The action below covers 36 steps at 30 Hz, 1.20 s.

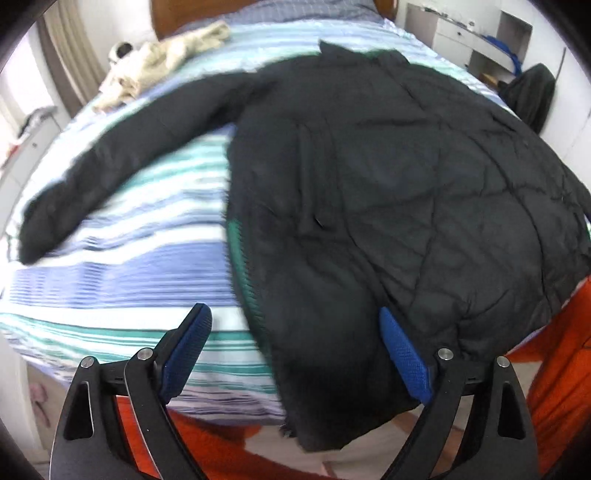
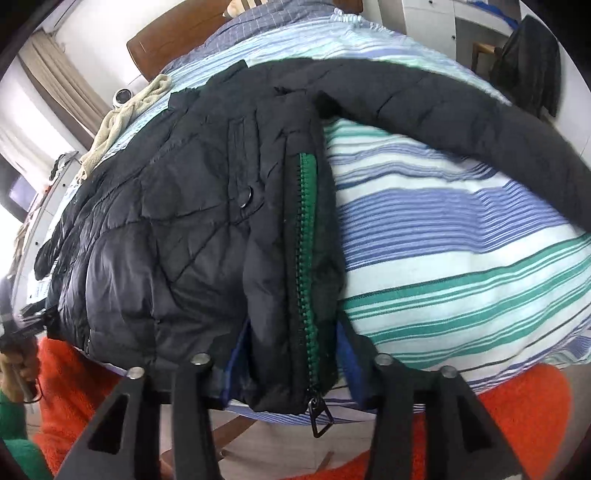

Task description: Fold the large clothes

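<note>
A black quilted jacket (image 1: 388, 177) lies spread on the striped bed, its hem hanging over the near edge. In the left wrist view one sleeve (image 1: 74, 199) stretches out to the left. My left gripper (image 1: 295, 332) is wide open above the hem, its blue pads touching nothing firmly. In the right wrist view the jacket (image 2: 166, 221) shows its front edge with a green zipper (image 2: 306, 240), and this edge sits between the fingers of my right gripper (image 2: 293, 354). The blue pads (image 2: 351, 358) rest against the fabric on both sides. Another sleeve (image 2: 480, 122) runs off to the right.
The bed has a blue, white and green striped cover (image 2: 461, 258). A cream garment (image 1: 166, 59) lies near the wooden headboard (image 1: 177, 14). A white desk (image 1: 461, 33) and a chair draped in dark cloth (image 1: 532, 96) stand beyond. Orange fuzzy fabric (image 2: 498, 417) is below the bed edge.
</note>
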{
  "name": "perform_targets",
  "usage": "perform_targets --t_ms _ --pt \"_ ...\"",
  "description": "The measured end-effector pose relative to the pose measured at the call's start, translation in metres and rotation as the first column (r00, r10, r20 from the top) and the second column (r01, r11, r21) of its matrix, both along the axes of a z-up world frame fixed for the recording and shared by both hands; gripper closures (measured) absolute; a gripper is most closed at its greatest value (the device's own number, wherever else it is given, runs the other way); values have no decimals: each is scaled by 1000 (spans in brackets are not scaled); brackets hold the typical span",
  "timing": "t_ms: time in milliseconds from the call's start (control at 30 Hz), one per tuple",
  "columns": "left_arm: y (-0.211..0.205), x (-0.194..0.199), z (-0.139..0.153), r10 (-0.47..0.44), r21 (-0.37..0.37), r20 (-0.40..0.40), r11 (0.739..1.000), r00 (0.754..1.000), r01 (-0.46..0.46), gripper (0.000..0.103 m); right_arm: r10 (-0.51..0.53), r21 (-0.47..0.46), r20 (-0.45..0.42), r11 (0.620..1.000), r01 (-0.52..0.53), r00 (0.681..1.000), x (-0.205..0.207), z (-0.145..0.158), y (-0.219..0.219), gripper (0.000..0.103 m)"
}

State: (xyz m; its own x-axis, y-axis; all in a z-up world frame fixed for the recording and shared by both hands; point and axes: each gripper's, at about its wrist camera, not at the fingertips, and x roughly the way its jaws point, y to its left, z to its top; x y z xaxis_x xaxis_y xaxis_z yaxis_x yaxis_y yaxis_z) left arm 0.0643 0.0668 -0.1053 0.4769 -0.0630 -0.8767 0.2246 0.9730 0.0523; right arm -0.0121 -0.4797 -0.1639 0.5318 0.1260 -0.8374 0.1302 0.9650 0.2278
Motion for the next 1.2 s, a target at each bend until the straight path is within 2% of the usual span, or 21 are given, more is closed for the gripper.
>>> perform_targets --t_ms 33,100,167,233,267,333,367,400,433,467,533,600,667,767,833,867,900,967,1033,1100,1200 --pt "-1 2 6 1 9 9 1000 1000 -1 5 -4 -21 21 1000 4 1000 -3 6 0 39" --pt "1 8 16 6 6 23 1000 1000 -6 5 -15 -29 81 999 17 997 -11 21 0 37" --pt "3 7 31 35 -26 64 999 997 -33 1 -32 -22 128 999 35 991 -13 35 -3 37" --pt "5 4 53 57 -114 126 993 990 -43 0 -34 -4 166 999 35 986 -17 46 -1 36" --pt "4 2 62 60 -132 159 990 986 -39 0 -29 6 187 1000 28 982 -17 50 0 36" --pt "-7 -2 77 44 -72 261 997 964 -26 0 -17 -1 196 1000 18 980 -15 53 2 36" --pt "-12 -7 82 38 -17 324 999 945 -35 0 -15 -43 176 999 23 984 -12 52 6 36" --pt "-23 -12 86 13 70 370 997 929 -42 0 -15 -76 166 997 28 986 -7 51 11 36" --pt "-30 -14 86 -9 109 364 994 931 -32 0 -13 -103 161 994 30 987 -5 50 14 36" --pt "-36 -17 83 -20 111 345 994 938 -20 0 -8 -126 158 992 28 987 -4 49 18 36" --pt "-40 -16 79 -3 48 285 999 959 -11 0 -5 -140 159 990 28 987 -5 50 21 36" --pt "-42 -16 72 24 -19 264 1000 964 -20 0 -5 -163 180 986 35 984 -14 57 22 36" --pt "-42 -8 65 62 -46 218 998 974 -53 0 -2 -204 199 978 44 980 -18 65 24 36" --pt "-45 0 59 21 -72 148 997 989 -11 0 15 -242 232 969 42 973 -21 76 21 36" --pt "-53 5 58 2 -75 106 997 994 6 0 29 -225 274 974 35 961 -24 83 9 36" --pt "-54 3 61 -2 -87 104 996 995 11 0 20 -188 295 982 37 955 -28 85 0 33" --pt "-55 -1 65 -4 -106 115 994 993 16 0 -15 -119 317 991 55 948 -32 85 -16 23" --pt "-59 -10 73 10 -133 160 991 987 11 0 -97 -28 309 993 111 946 -38 77 -41 14" --pt "-60 -17 77 34 -154 202 988 979 -3 0 -164 14 262 986 166 951 -42 64 -57 14" --pt "-60 -24 81 60 -176 243 984 968 -17 0 -202 16 215 979 203 956 -43 52 -63 14" --pt "-65 -24 81 66 -145 275 989 959 -26 0 -233 21 164 972 233 958 -41 40 -65 14"
